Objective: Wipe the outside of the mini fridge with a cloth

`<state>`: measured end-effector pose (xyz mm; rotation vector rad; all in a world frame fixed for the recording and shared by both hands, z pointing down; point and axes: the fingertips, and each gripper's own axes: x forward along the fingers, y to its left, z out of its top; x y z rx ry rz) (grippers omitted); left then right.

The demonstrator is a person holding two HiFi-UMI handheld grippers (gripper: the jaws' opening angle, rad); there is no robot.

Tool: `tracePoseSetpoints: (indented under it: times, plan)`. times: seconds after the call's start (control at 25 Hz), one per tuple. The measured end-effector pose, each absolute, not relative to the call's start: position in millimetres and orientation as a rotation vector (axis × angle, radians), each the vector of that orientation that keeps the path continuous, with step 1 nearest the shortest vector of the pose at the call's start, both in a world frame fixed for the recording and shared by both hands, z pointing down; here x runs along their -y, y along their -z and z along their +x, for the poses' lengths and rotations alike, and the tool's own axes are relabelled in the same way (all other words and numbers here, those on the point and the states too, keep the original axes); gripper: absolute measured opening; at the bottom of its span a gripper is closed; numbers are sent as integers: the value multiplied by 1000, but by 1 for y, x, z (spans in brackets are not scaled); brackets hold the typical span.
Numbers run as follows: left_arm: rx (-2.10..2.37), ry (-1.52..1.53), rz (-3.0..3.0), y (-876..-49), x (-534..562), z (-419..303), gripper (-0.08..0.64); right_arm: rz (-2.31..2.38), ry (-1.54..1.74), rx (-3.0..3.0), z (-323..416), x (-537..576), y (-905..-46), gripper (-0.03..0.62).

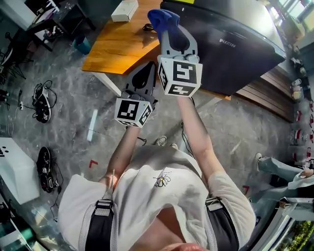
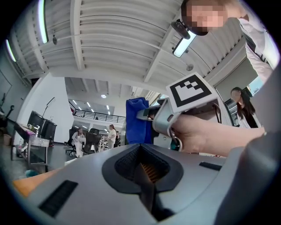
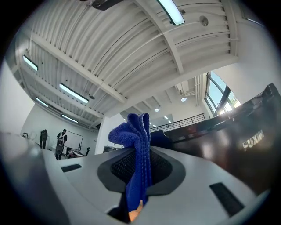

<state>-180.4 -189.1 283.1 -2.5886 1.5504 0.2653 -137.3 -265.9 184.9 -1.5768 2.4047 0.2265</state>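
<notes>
The black mini fridge (image 1: 235, 44) stands on the wooden table (image 1: 122, 44) at the upper right of the head view; its dark glossy side (image 3: 237, 140) fills the right of the right gripper view. My right gripper (image 1: 169, 24) is shut on a blue cloth (image 1: 163, 18), raised beside the fridge's left edge. The cloth (image 3: 138, 162) sticks up, folded, between the jaws. My left gripper (image 1: 144, 78) hangs lower and to the left, shut with nothing in it. From the left gripper view the cloth (image 2: 138, 121) and the right gripper (image 2: 151, 115) show ahead.
A white box (image 1: 124, 11) lies at the table's far side. Cables and shoes (image 1: 43, 105) lie on the grey floor at the left. A white cabinet (image 1: 17, 169) stands at the lower left. Another person's legs (image 1: 282, 169) show at the right edge.
</notes>
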Motion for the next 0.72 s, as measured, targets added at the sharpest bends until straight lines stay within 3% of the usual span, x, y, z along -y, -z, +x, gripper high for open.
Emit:
tracePoseSetpoints:
  times: [0.4,0.72]
  plan:
    - [-1605,-295,-2591,-292,203,-220,5,-1703,-250,-2361,-161,296,-188,61]
    - [-1572,-386,-2621,-291,204,-206,5,-1737,-282,-2359,-151,291,-186,61]
